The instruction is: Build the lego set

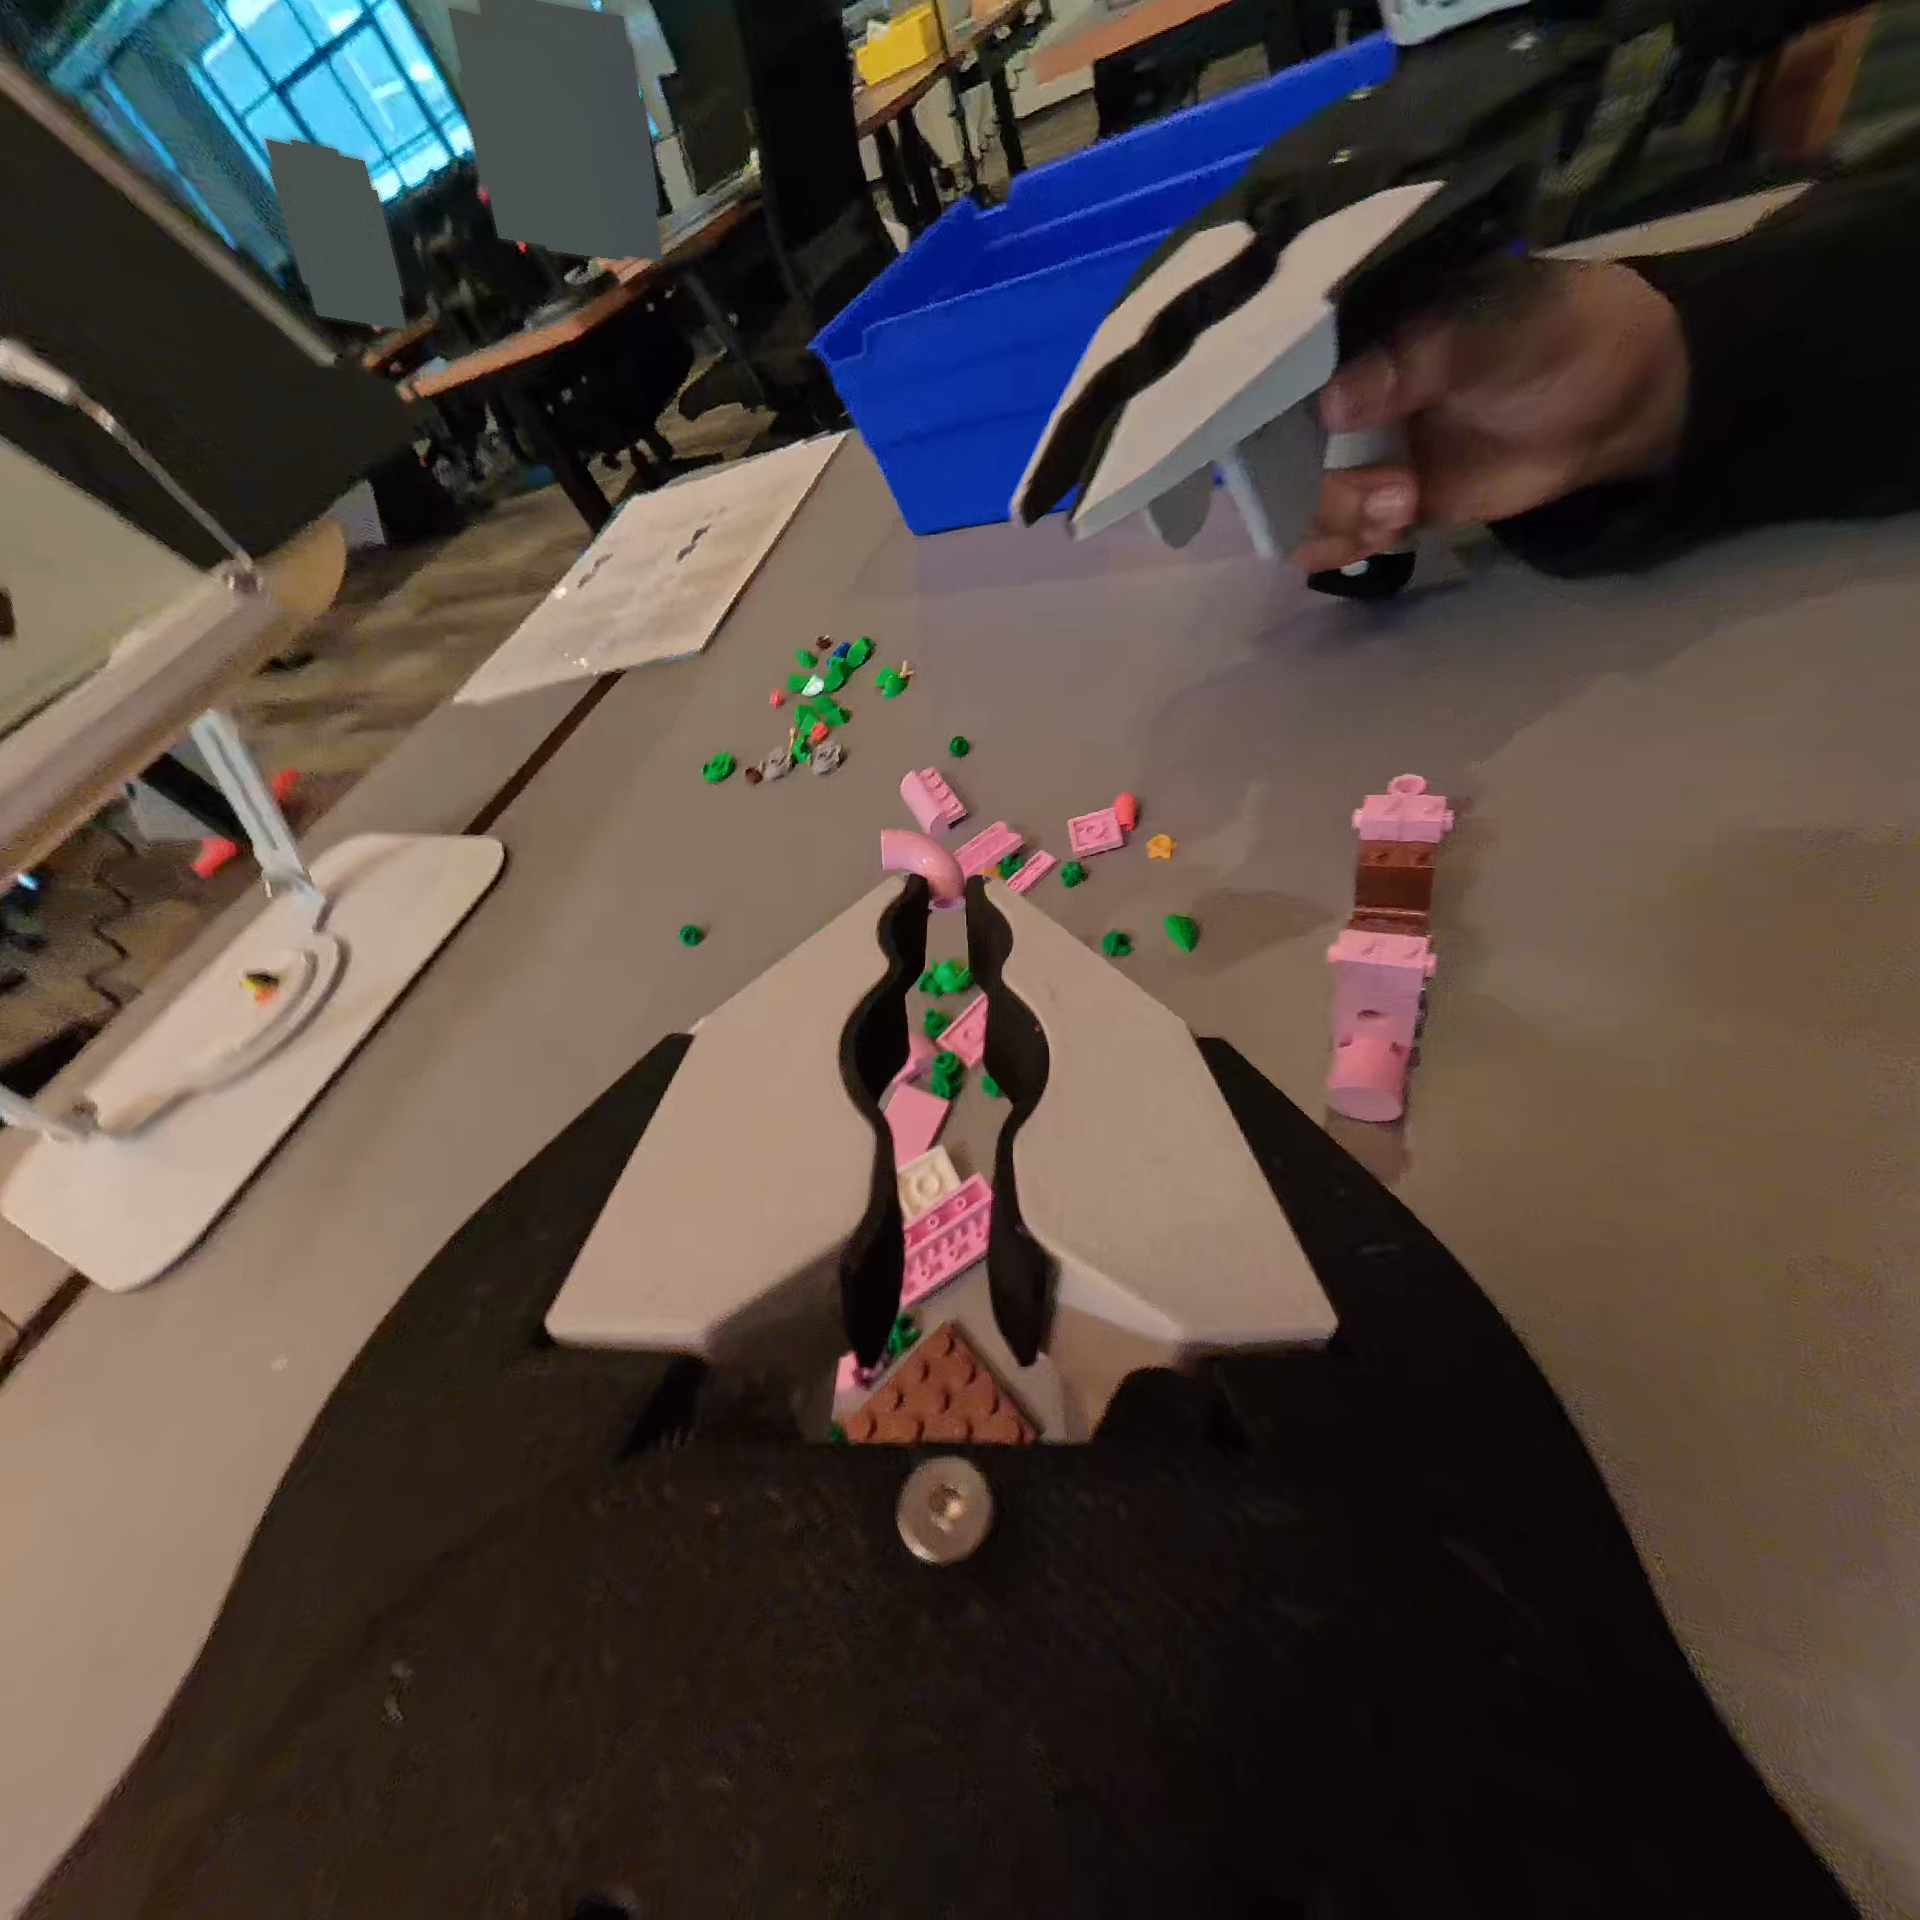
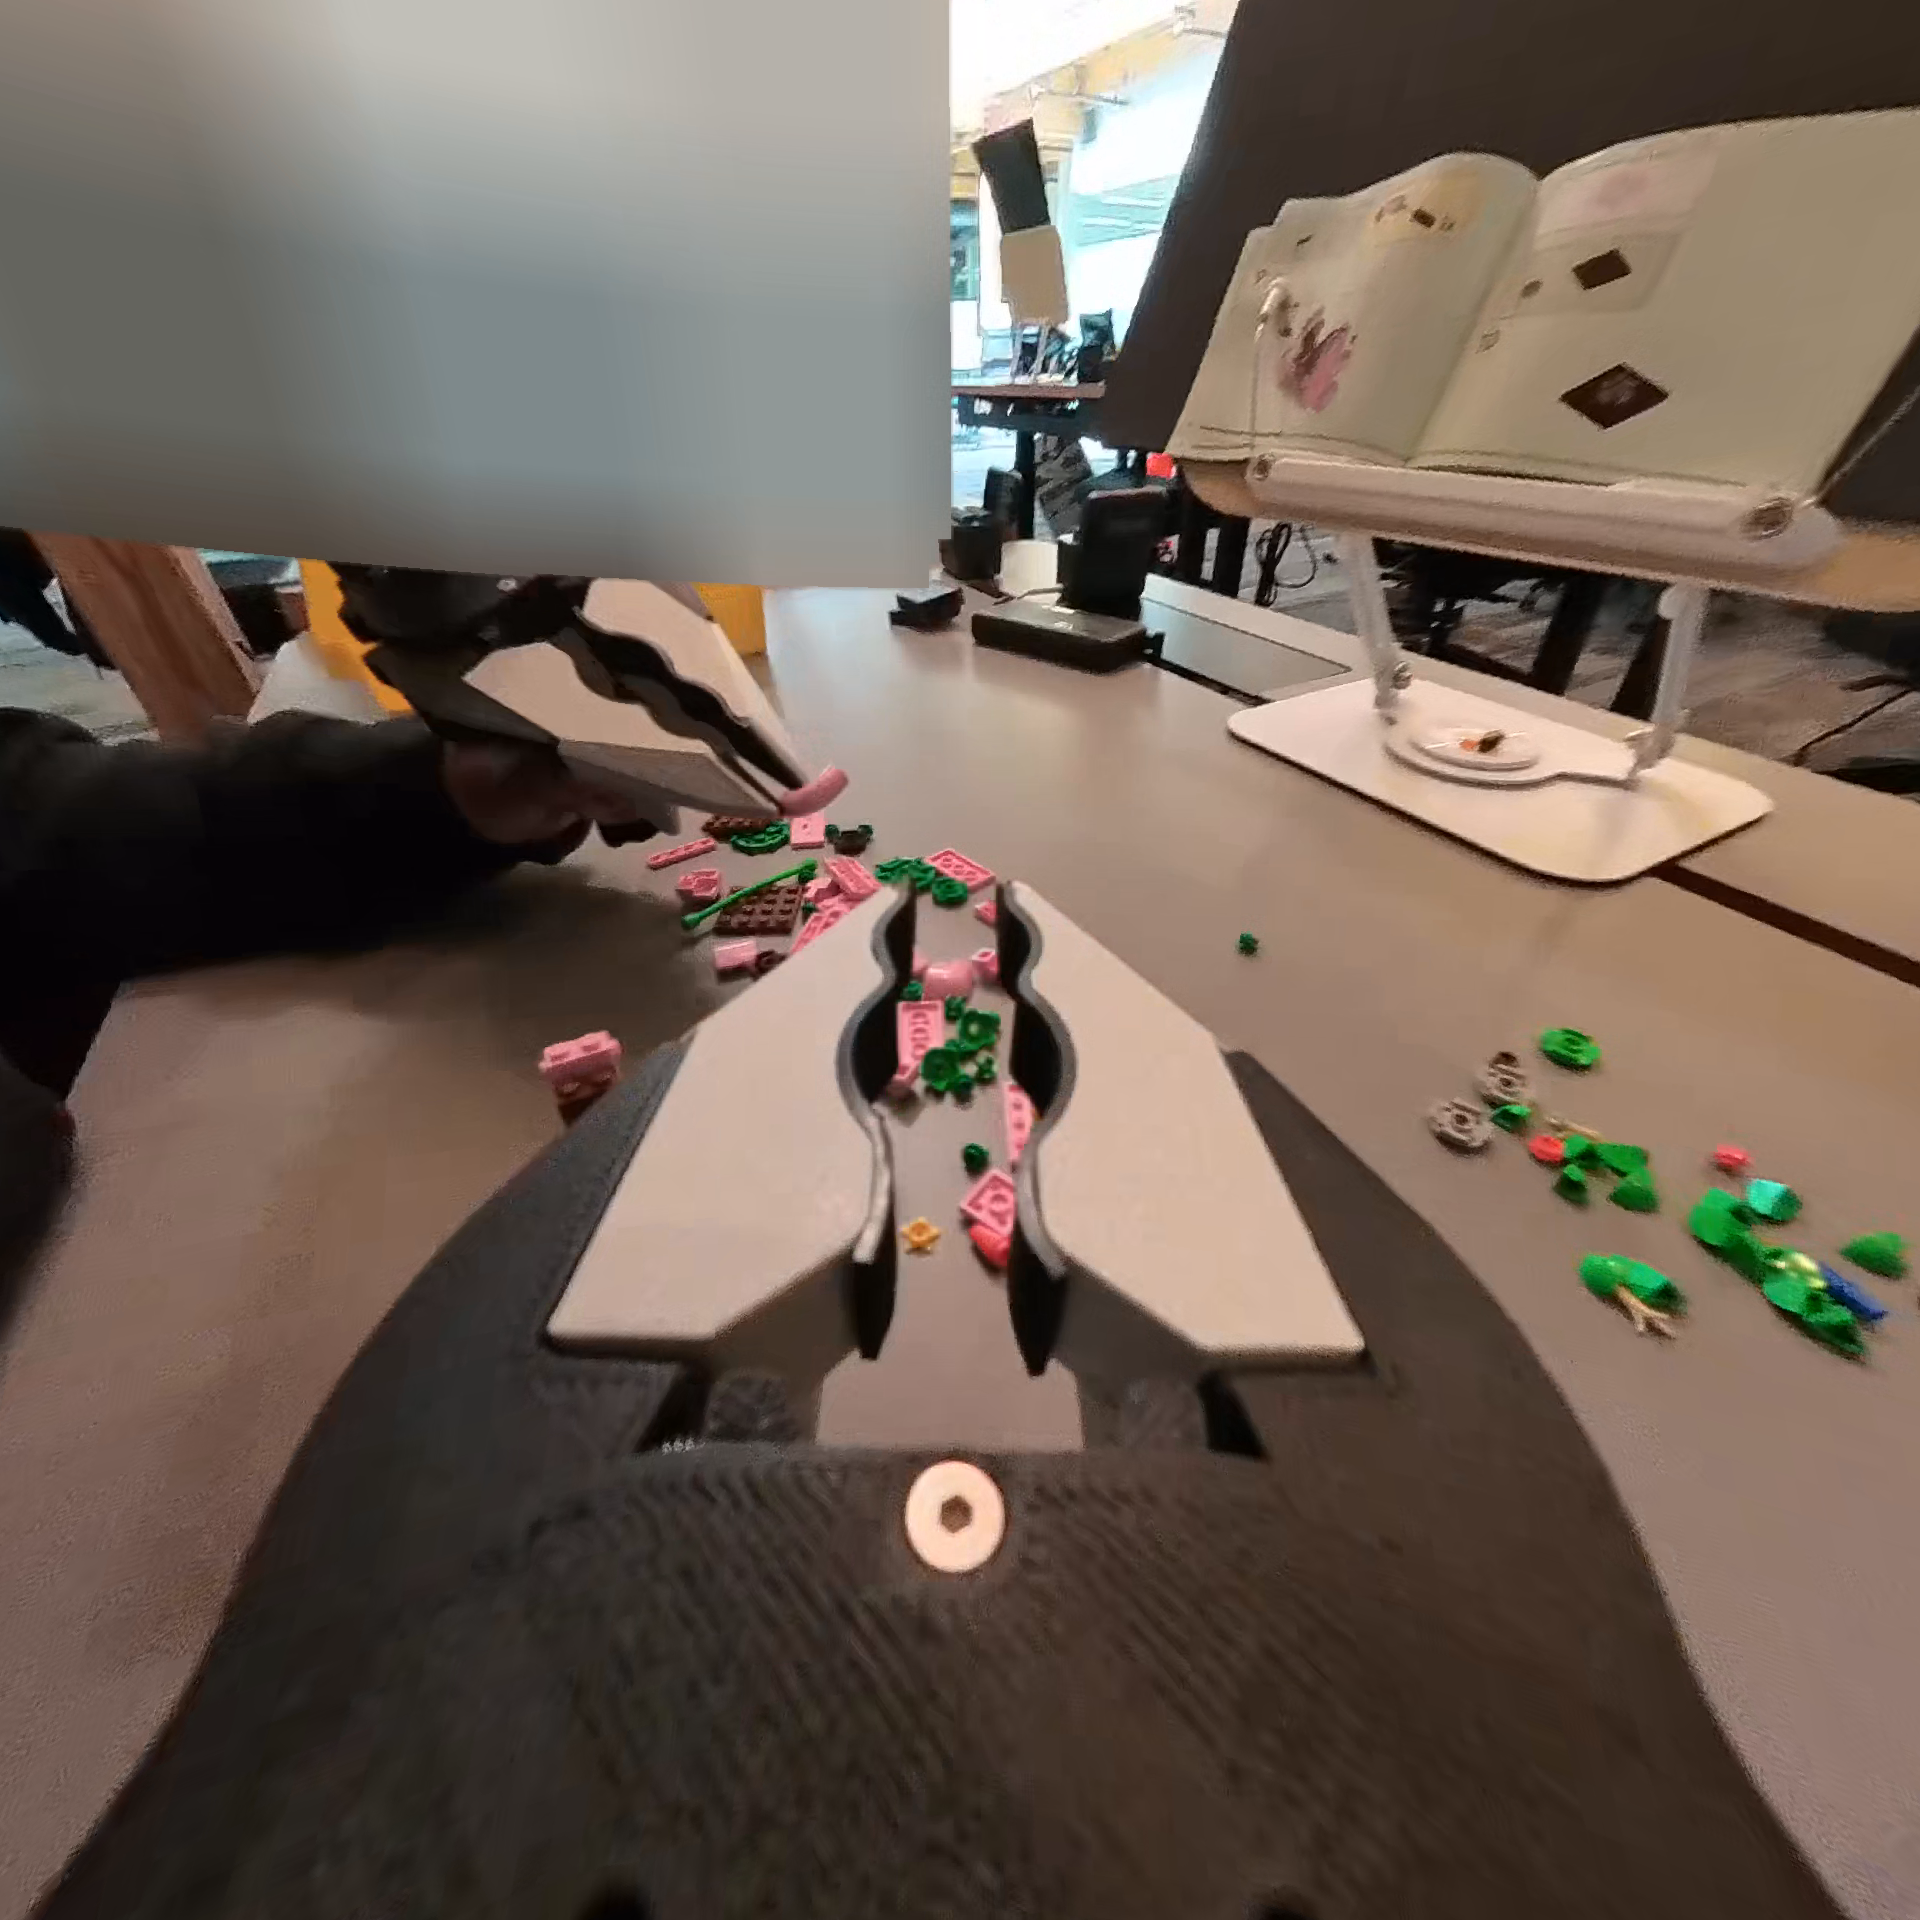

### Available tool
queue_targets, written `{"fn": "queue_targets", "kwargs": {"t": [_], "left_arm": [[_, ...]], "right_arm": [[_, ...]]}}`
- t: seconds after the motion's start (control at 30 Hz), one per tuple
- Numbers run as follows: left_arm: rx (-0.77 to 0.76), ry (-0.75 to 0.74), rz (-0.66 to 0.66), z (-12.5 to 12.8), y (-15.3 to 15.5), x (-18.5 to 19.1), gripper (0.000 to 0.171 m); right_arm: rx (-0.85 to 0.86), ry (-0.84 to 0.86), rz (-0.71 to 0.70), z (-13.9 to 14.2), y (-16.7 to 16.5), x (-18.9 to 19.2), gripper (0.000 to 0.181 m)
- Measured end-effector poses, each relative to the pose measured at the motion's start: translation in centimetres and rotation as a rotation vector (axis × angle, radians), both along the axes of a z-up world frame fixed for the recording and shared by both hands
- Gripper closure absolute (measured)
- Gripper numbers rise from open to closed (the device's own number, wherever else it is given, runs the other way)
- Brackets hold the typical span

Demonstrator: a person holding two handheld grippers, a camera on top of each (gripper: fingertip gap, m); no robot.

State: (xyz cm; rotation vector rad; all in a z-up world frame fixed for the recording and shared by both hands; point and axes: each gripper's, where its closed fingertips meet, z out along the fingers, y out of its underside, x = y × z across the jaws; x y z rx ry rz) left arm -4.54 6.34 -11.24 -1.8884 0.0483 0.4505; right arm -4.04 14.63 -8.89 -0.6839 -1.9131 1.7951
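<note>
- Clearly, your left tongs were pinching a pink curved piece at the very tips, lifted clear of the table; from the right wrist view the same piece showed above the scattered parts.
- Your right tongs were slightly spread and held nothing, hovering over the pile of pink and green pieces.
- Beneath the left tongs lay more loose parts, among them a brown studded plate and a pink brick.
- Off to the right of those tongs stood the half-built pink and brown tower, well apart from the held piece.
- The open instruction book sat on its stand farther back.
- I judged the step to be a pick just made, with fitting not yet done.
- Your next move probably called for carrying the curved piece to the tower, lining up its studs, and steadying the tower with the free tongs so it wouldn't tip.
</note>
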Motion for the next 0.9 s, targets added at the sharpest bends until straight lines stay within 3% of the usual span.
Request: {"fn": "queue_targets", "kwargs": {"t": [0.2,0.33,0.6,0.9], "left_arm": [[-0.023,0.100,-0.070,0.0,1.8,2.6,0.167],[-0.041,0.090,-0.112,-0.5,2.4,3.4,0.166],[-0.064,0.063,-0.166,-1.2,2.7,4.4,0.166],[-0.136,0.282,-0.131,-1.2,3.6,6.4,0.166]], "right_arm": [[0.001,-0.038,0.096,-0.4,-2.1,1.4,0.164],[-0.023,-0.114,0.177,-1.0,-3.3,2.3,0.158],[-0.063,-0.160,0.193,-1.1,-3.1,2.2,0.157],[-0.098,-0.139,0.288,-0.4,-3.5,3.4,0.156]]}}
